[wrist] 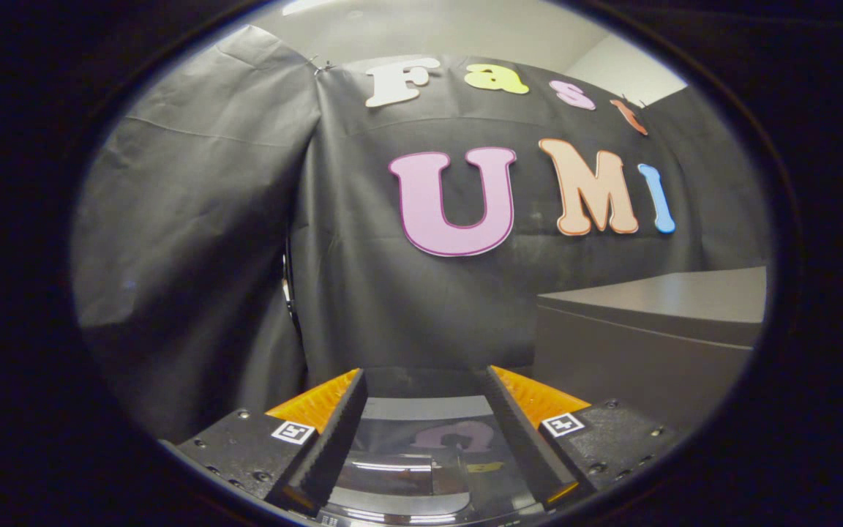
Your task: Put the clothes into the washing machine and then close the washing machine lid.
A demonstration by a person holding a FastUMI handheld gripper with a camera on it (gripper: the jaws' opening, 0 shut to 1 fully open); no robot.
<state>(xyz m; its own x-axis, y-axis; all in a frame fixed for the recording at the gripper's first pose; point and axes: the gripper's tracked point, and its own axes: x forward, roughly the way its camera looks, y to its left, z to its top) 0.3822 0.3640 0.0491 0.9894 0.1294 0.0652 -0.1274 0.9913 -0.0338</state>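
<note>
**Tool held open above the washer lid, no clothes in reach**

The tool (421,410) is spread wide with nothing between its fingers. Directly below and between them lies a glossy, reflective panel, probably the washing machine lid (421,439), seemingly closed. A grey cabinet (648,344) stands just beyond, on the right. Clothes should be light, soft and floppy; pinch a bunched fold. The lid looks stiff and slippery; take its edge.

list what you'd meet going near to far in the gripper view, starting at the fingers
gripper with fingers open, nothing between them → glossy washing machine lid beneath and just ahead → grey cabinet beyond, off to the side → black cloth wall at the back
</note>
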